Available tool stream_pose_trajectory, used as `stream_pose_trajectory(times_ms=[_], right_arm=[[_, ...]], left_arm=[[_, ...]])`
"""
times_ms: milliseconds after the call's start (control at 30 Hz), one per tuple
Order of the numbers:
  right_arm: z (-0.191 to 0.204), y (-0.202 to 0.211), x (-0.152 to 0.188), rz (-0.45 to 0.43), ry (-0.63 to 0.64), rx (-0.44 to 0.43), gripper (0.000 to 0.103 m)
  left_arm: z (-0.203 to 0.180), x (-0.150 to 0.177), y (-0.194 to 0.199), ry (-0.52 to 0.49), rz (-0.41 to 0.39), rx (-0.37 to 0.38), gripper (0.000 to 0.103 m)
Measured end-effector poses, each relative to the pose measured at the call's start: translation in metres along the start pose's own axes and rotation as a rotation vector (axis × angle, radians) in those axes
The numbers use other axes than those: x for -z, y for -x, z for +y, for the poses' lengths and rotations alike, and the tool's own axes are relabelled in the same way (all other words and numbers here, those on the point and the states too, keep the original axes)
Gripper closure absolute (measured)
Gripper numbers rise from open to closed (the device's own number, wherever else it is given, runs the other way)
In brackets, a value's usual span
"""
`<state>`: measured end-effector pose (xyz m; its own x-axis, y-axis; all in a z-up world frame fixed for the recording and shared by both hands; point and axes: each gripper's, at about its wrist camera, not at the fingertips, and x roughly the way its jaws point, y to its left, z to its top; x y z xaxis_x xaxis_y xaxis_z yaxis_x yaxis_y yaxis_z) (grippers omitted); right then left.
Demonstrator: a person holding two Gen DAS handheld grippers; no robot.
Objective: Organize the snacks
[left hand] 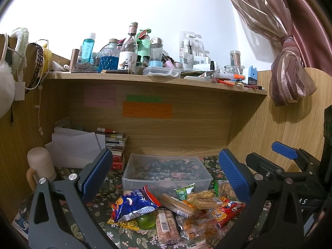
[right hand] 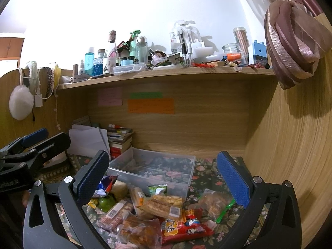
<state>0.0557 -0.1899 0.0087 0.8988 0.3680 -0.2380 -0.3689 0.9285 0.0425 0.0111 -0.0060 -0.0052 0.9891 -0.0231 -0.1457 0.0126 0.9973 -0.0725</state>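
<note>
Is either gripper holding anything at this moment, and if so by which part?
Nothing is held. The left gripper and right gripper both hang open above the snack pile, in front of the empty clear plastic bin.

The writing on the pink note [left hand: 99, 98], the green note [left hand: 143, 98] and the orange note [left hand: 147, 109] on the back panel is too faint to read in both views. In the snack pile [left hand: 176, 209], the green round item [left hand: 146, 221] lies mostly hidden under the blue bag [left hand: 133, 204]; it is perhaps a fruit or a jelly cup. In the right wrist view the same blue bag [right hand: 105, 184] is largely covered by the left finger [right hand: 91, 178] of the right hand-held gripper. The lower edge cuts off the front packets in both pictures. The small bottles [left hand: 116, 49] on the shelf [left hand: 145, 78] overlap, so their labels stay mostly unreadable.
</note>
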Motion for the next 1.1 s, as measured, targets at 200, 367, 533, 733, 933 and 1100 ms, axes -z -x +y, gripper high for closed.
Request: stream_pose_trajectory(times_ms=[200,367,533,733,933,1100], right_arm=[[0.001,0.001,-0.001,-0.007,0.003,0.0,0.0],[0.002,0.002,-0.001,-0.008,0.002,-0.002,0.0],[0.002,0.002,-0.001,-0.007,0.002,-0.001,0.0],[0.002,-0.002,0.001,0.001,0.003,0.001,0.0],[-0.012,-0.019,0.011,0.064,-0.025,-0.007,0.0],[-0.03,-0.036,0.027,0.158,-0.033,0.021,0.01]], left_arm=[[0.001,0.0,0.0,0.002,0.0,-0.001,0.0],[0.001,0.0,0.0,0.001,-0.001,-0.003,0.0],[0.004,-0.001,0.0,0.002,0.0,-0.006,0.0],[0.008,0.003,-0.004,0.003,0.008,-0.009,0.0],[0.018,0.014,-0.019,0.008,0.067,-0.003,0.002],[0.03,0.032,-0.039,0.006,0.166,-0.01,0.018]])
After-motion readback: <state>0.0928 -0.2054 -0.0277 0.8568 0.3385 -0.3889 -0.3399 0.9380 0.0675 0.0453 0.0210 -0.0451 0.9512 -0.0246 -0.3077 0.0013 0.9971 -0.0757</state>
